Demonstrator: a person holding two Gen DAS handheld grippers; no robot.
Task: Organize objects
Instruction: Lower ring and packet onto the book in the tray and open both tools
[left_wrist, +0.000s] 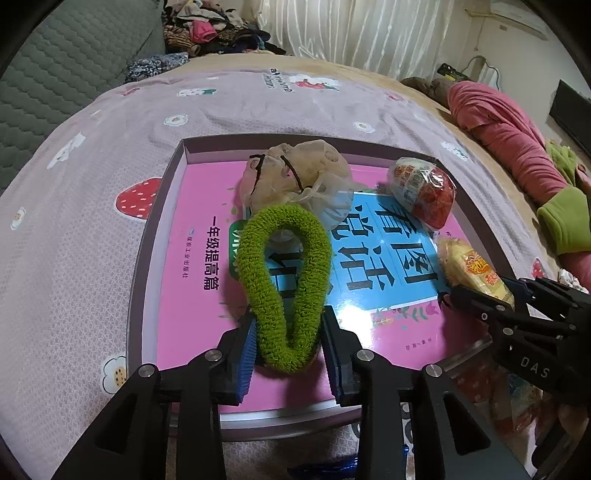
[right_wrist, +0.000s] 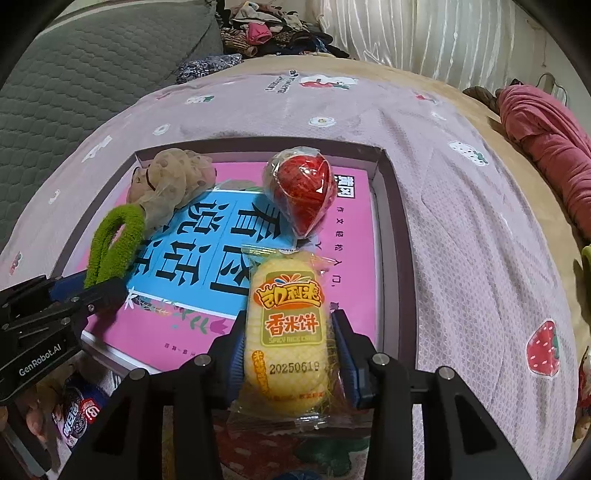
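While the left gripper (left_wrist: 288, 332) pinches only the tail of the green hair loop (left_wrist: 282, 280) over the pink book (left_wrist: 184, 229) in the box (left_wrist: 147, 236), the soft loop could slip free. Right of it, the right gripper (right_wrist: 288, 347) clamps the rice cracker packet (right_wrist: 286, 328) low above the book; its slick wrapper may slide.

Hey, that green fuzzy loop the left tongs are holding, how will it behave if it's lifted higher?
The green fuzzy loop looks soft and terry-like, so it will probably flop and sag. It is pinched at one end in the left tongs, so the free end likely droops. Its fuzzy surface should resist slipping.
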